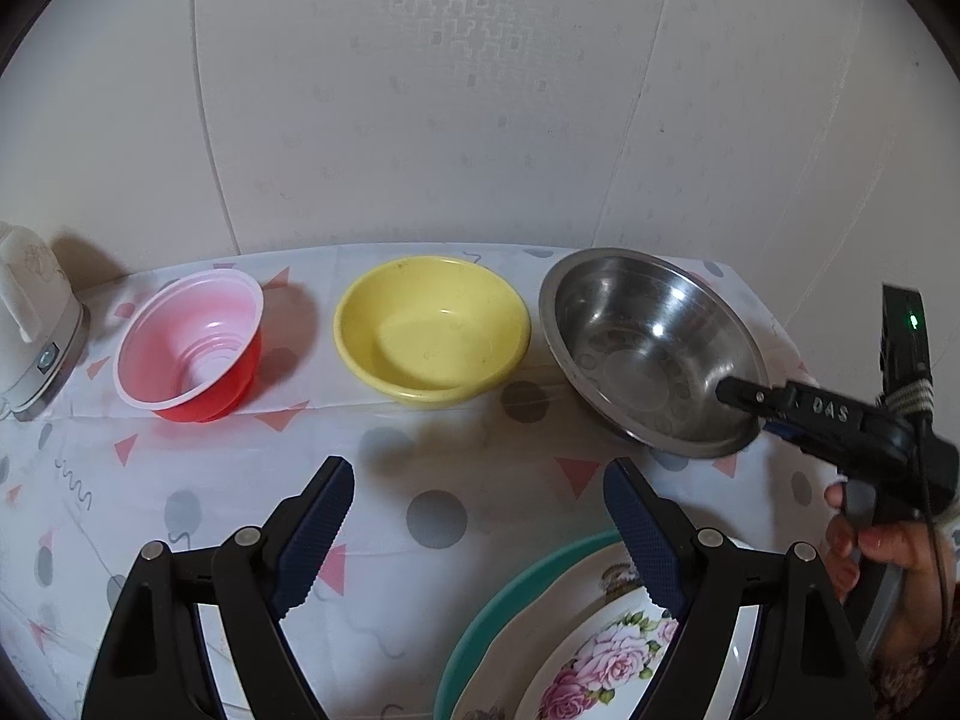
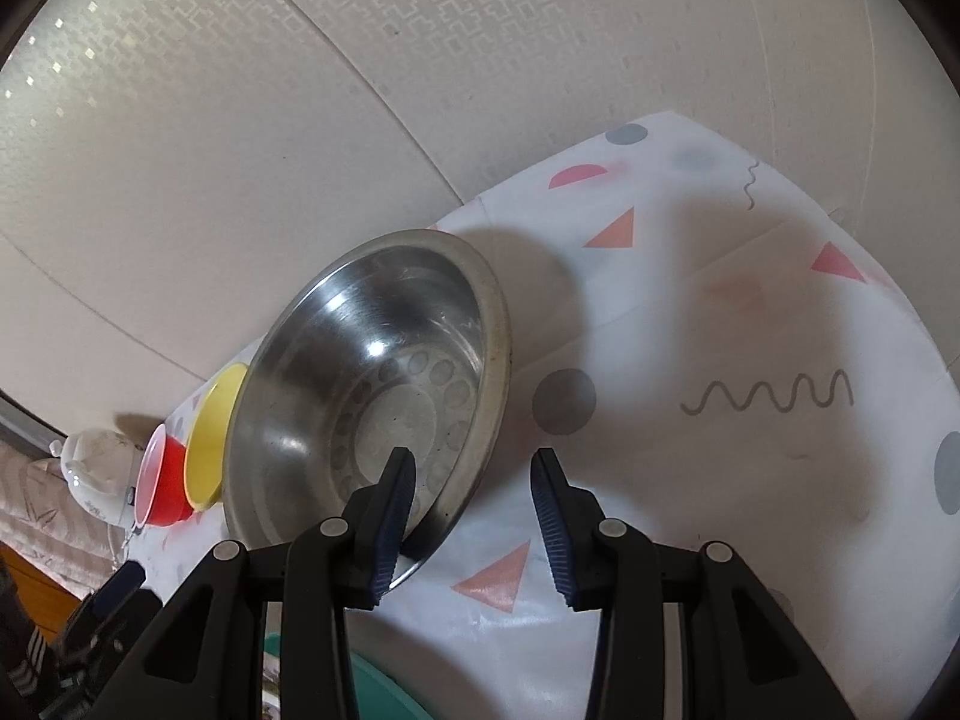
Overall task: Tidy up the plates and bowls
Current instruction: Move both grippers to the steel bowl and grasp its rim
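A red bowl [image 1: 189, 345], a yellow bowl [image 1: 432, 330] and a steel bowl [image 1: 651, 351] stand in a row at the back of the table. A floral plate [image 1: 600, 654] lies on a teal plate [image 1: 498, 606] at the near right. My left gripper [image 1: 480, 531] is open and empty above the cloth, its right finger over the plates. My right gripper [image 2: 474, 516] is open, its jaws astride the steel bowl's [image 2: 372, 384] near rim: one finger inside the bowl, one outside. It shows at the bowl in the left wrist view [image 1: 744, 393].
A white kettle [image 1: 33, 318] stands at the far left of the table. The patterned tablecloth [image 2: 750, 360] runs to the wall behind the bowls. The red bowl [image 2: 159, 483] and yellow bowl [image 2: 210, 438] show beyond the steel bowl.
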`<state>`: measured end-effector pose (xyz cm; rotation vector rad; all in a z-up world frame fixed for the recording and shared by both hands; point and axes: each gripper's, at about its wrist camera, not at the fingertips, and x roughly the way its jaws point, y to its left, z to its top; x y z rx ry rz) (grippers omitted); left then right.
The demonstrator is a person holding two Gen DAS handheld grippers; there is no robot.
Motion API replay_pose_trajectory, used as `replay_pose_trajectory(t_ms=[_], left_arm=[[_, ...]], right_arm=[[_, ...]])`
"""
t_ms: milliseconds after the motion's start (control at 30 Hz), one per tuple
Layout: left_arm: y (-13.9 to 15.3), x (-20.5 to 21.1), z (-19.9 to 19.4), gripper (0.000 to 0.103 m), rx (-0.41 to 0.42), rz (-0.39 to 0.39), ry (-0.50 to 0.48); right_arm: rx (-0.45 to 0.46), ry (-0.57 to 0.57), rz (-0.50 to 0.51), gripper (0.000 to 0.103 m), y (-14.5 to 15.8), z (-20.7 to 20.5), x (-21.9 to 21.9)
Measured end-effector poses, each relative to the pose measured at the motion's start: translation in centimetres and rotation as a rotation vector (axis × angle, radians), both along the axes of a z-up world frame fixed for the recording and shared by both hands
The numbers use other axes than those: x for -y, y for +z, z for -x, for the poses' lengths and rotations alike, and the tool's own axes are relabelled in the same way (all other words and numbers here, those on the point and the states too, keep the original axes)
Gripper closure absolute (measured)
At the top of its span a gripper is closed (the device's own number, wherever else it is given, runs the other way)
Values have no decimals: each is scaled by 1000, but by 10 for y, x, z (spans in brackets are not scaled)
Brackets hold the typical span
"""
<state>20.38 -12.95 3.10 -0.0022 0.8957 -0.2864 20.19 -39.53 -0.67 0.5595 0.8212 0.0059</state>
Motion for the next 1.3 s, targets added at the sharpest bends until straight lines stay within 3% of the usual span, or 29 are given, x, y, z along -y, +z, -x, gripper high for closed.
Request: replay_pose_trajectory(t_ms=[367, 633, 733, 900, 967, 1100, 1300], left_arm=[[-3, 30, -31, 18, -40, 4, -34], [-26, 51, -59, 24, -145, 7, -80], [-28, 55, -62, 35, -138, 14, -92], [-27, 61, -61, 74, -139, 36, -141], [-25, 68, -59, 82, -122, 20, -158], [-20, 77, -51, 82, -76, -37, -173], [-12, 71, -36, 82, -53, -29, -182]], right_arm=[[56, 16, -19, 69, 0, 20, 3], [67, 13, -34, 71, -9, 30, 6], [71, 20, -37, 71, -11, 29, 7], [91, 33, -49, 73, -11, 31, 4], [102, 37, -41, 79, -8, 31, 1], [106, 34, 14, 80, -4, 33, -6], [111, 31, 3, 83, -5, 41, -4]])
